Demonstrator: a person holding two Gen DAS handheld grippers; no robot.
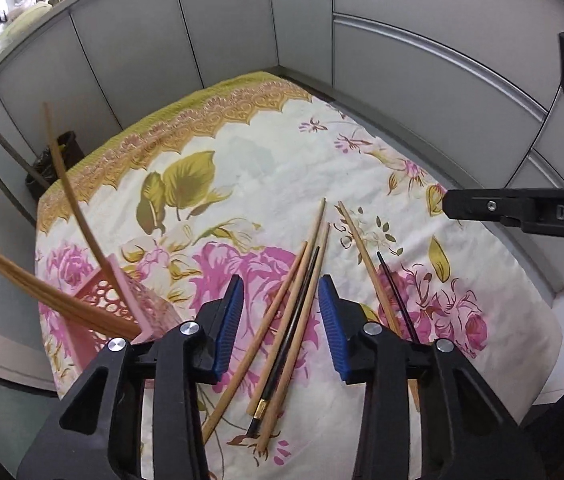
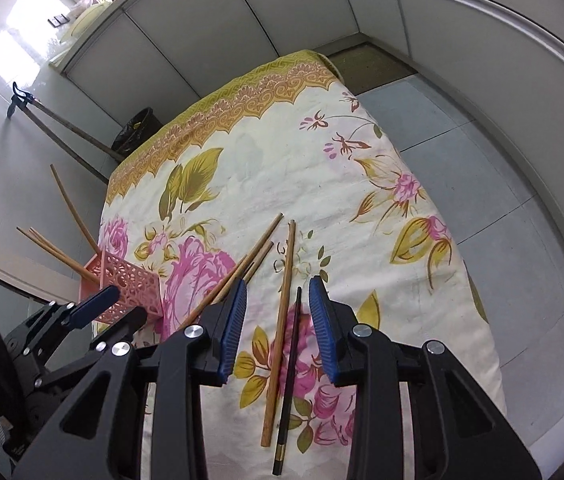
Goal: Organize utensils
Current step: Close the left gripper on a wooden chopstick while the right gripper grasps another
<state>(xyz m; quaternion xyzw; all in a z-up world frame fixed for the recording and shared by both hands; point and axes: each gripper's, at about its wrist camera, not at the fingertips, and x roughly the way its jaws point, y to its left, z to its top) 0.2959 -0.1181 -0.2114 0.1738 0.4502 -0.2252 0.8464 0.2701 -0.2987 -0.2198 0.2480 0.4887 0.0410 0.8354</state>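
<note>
Lying loose, chopsticks (image 1: 294, 304) on floral tablecloth (image 1: 265, 168), pink holder (image 1: 129, 300) beside

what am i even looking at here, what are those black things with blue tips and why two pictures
These are two handheld claws, one in each of a person's hands, and each carries a camera looking forward along its two fingers. That gives two pictures of the same table.

In the left wrist picture, the left claw is open above a bunch of chopsticks, most of them wooden and one black. The right claw's black arm reaches in from the right edge.

In the right wrist picture, the right claw is open above a wooden chopstick and a black chopstick.

Everything lies on a flowered tablecloth. A pink holder at the table's left edge already has wooden chopsticks in it. Neither claw holds anything.
</note>
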